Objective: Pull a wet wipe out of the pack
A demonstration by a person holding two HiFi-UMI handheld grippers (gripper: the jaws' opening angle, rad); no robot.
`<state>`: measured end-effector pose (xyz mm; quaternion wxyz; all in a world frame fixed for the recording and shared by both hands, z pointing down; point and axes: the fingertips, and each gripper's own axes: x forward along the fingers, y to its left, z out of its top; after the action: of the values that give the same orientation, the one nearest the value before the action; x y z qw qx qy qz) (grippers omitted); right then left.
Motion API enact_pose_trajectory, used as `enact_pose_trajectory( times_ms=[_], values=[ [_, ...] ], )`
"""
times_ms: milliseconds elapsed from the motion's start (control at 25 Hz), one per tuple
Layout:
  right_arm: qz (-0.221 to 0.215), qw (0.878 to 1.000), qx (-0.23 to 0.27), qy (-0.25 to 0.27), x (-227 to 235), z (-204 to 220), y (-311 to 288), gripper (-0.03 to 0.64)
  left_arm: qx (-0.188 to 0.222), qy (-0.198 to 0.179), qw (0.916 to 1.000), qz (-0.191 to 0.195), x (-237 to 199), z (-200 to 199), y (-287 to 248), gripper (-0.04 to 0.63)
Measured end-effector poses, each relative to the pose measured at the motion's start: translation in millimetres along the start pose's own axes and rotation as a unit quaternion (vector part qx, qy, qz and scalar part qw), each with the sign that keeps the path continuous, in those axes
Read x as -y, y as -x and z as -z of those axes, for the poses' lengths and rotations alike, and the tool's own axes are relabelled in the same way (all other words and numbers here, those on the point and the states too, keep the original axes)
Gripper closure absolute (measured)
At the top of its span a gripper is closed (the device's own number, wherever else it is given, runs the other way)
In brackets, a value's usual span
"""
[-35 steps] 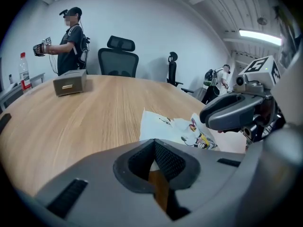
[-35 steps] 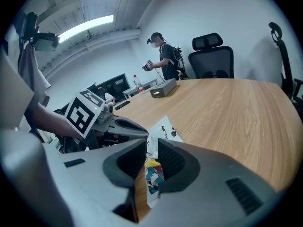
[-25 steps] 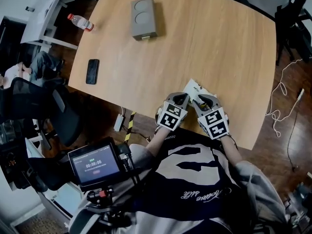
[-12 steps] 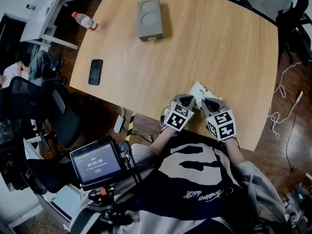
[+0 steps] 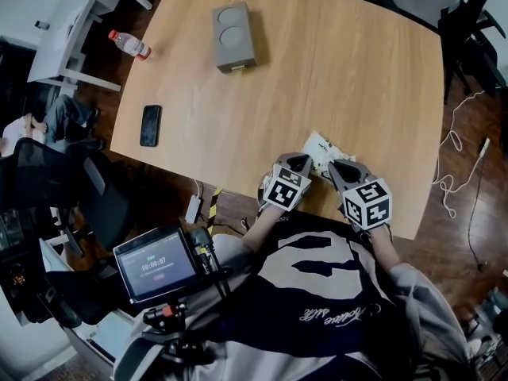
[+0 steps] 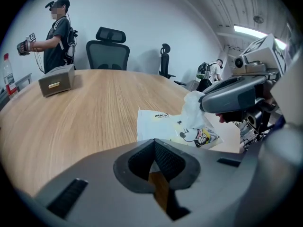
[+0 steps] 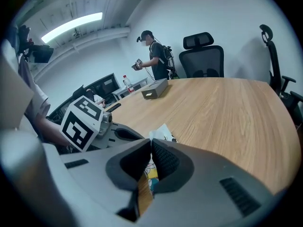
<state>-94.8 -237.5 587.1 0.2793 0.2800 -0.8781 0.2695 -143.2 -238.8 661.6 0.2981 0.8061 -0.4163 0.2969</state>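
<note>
One light-wood oval table [image 5: 341, 62] is filling the upper part of the head view. One grey rectangular box [image 5: 234, 36] with two round recesses is sitting upper left on it.

Two grippers are working side by side at the table's lower edge.
- **Left gripper [image 5: 300, 162]:** its jaws are sitting closed on the near edge of the pack, with a pale sliver showing between the pads.
- **Right gripper [image 5: 337, 165]:** its jaws are closing, already pinching the wipe between the pads.

One white printed wet-wipe pack [image 5: 319, 145] is lying flat, print up, right at both gripper tips. Its long axis is running upper left to lower right.

One black phone [image 5: 150, 125] is lying at the table's left edge. One red-capped clear bottle [image 5: 129, 44] is sitting just past the upper-left edge.

One white crumpled wipe [image 6: 194, 109] is standing up out of the pack's top, reaching the right gripper's tip at the right of the left gripper view.
</note>
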Motion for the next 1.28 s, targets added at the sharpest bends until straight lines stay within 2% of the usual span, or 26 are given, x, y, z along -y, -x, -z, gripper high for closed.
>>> enact_pose_trajectory(
  times_ms=[240, 680, 920, 1120, 1200, 1280],
  values=[
    [-0.003, 1.000, 0.010, -0.020, 0.8, -0.4, 4.1, 0.614, 0.004, -0.002, 1.0000, 0.000, 1.1, -2.0, 0.4, 0.592],
    [0.000, 0.993, 0.097, -0.064, -1.7, -40.2, 44.0, 0.615, 0.004, -0.005, 1.0000, -0.002, 0.0, -1.5, 0.8, 0.592],
    [0.027, 0.988, 0.134, -0.071, 1.3, -48.9, 68.8, 0.615, 0.005, -0.002, 1.0000, -0.005, -1.6, 1.6, -0.3, 0.592],
    [0.057, 0.980, 0.168, -0.091, 7.5, -47.7, 91.4, 0.615, 0.017, -0.032, 0.9993, 0.003, -2.4, -0.4, -2.2, 0.592],
    [0.067, 0.978, 0.174, -0.095, 7.9, -44.6, 99.7, 0.615, 0.028, -0.021, 0.9993, 0.012, -1.5, -2.2, 2.7, 0.592],
    [0.075, 0.977, 0.176, -0.097, 7.6, -39.8, 108.1, 0.615, 0.046, 0.006, 0.9987, 0.021, 1.6, -9.0, 14.0, 0.592]
  ],
)
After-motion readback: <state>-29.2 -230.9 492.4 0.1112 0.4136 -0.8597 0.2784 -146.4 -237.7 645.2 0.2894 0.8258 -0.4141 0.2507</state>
